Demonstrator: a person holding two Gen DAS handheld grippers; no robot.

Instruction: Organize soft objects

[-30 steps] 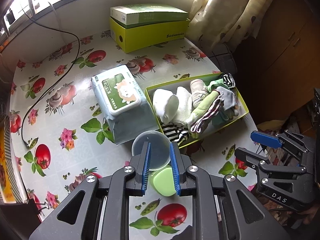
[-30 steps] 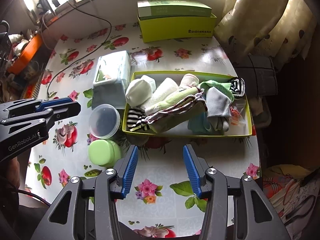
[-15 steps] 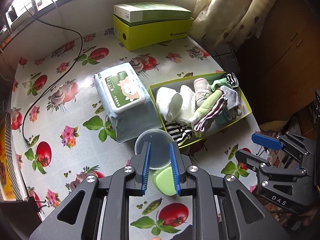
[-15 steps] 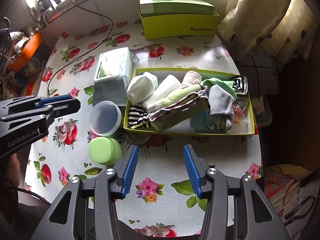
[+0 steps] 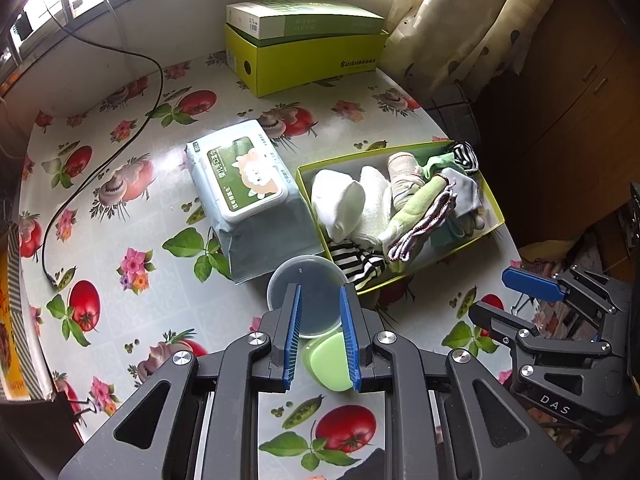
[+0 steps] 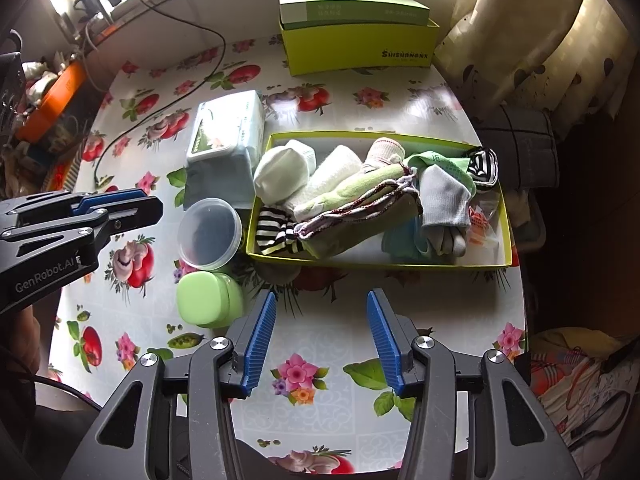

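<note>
A shallow yellow-green cardboard tray is sitting on the bench, which is wearing a glossy oilcloth printed with tomatoes, mushrooms and flowers. The tray is holding the soft things: a rolled white sock at its left end, a folded white cloth beside it, a long pale-green cloth with a red-stitched edge lying across the middle, a grey sock toward the right, and a black-and-white striped sock drooping over the near left corner. A second striped piece is hanging at the far right corner.

Just left of the tray, a round clear plastic tub is standing, with a pale-green rounded plastic case touching its near side. Behind them a soft pack of wet wipes with a green lid is lying flat. At the far edge, a green-and-white carton is resting on a yellow-green box. A black cable is trailing over the left of the bench.

The left hand-held gripper is hovering above the tub and the green case, its blue pads standing a narrow gap apart and pinching nothing. The right hand-held gripper is hanging over bare oilcloth near the tray's front wall, its pads spread wide and empty.
</note>
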